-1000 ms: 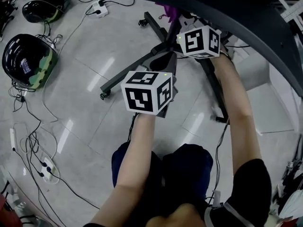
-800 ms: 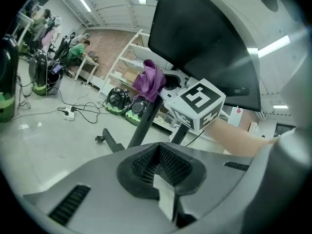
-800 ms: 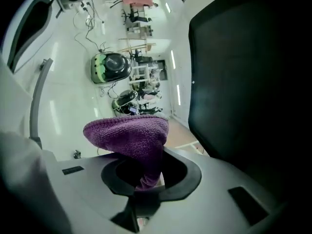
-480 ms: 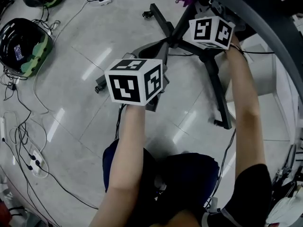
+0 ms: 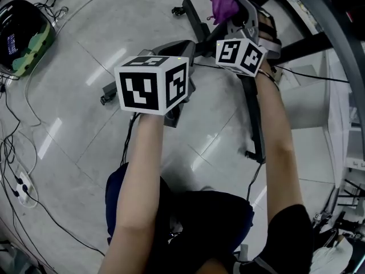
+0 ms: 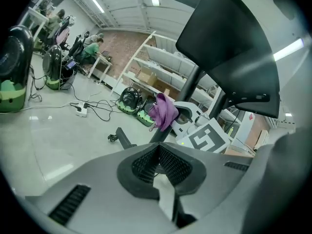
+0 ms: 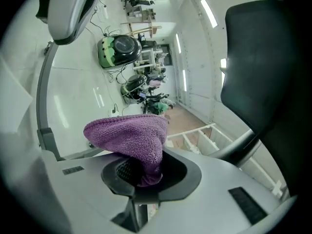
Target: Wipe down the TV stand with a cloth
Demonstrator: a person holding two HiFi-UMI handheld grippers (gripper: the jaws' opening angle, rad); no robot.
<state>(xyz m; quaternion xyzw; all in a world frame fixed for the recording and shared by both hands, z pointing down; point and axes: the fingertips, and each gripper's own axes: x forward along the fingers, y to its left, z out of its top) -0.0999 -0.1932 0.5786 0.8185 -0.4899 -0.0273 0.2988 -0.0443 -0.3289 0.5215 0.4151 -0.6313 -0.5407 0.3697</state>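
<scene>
Cloth (image 7: 129, 135), purple, clamped in right gripper (image 7: 141, 172), held near TV stand (image 5: 255, 119) upright. Left gripper (image 6: 158, 162) closed, empty. Step: likely approach to wiping; next move calls for pressing cloth onto stand.

A black-and-green object (image 5: 23, 33) lies near loose cables (image 5: 11, 147) on the floor (image 5: 74, 96).

Both forearms (image 5: 153, 164) stretched forward; left gripper (image 6: 157, 150) jaws together (empty); right gripper (image 7: 141, 172) farther out, clamped on cloth (image 7: 129, 135).
</scene>
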